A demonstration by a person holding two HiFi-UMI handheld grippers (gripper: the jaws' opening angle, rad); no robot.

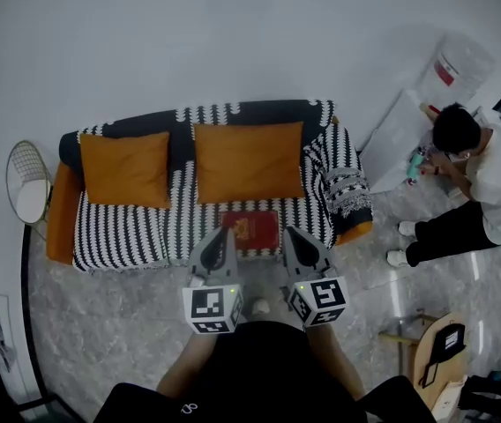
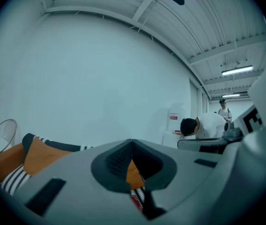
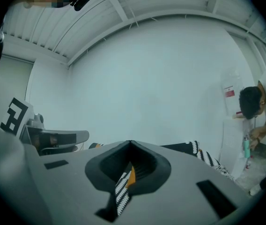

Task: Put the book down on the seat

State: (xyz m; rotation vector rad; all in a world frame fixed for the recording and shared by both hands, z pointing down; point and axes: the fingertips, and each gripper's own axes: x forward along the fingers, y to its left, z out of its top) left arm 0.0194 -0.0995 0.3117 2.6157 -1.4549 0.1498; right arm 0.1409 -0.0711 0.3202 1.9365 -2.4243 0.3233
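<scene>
Book (image 1: 250,230), red, lies flat on the seat of the sofa (image 1: 127,227), near the front edge and right of the middle. It rests on the black-and-white striped cover, just below the right orange cushion (image 1: 249,161); the left orange cushion (image 1: 125,167) leans on the backrest further left.

The left gripper (image 1: 224,234) and the right gripper (image 1: 288,233) are both held low in front of the sofa, above the grey stone floor (image 1: 100,315), pointing toward the book – one at each side of it. The fingers (image 2: 77,172) of the left gripper are together with nothing between them, and the fingers (image 3: 77,172) of the right gripper are together too – also empty.

At the right side a person (image 1: 480,192) in a white shirt bends down by the wall, well apart from the sofa.
</scene>
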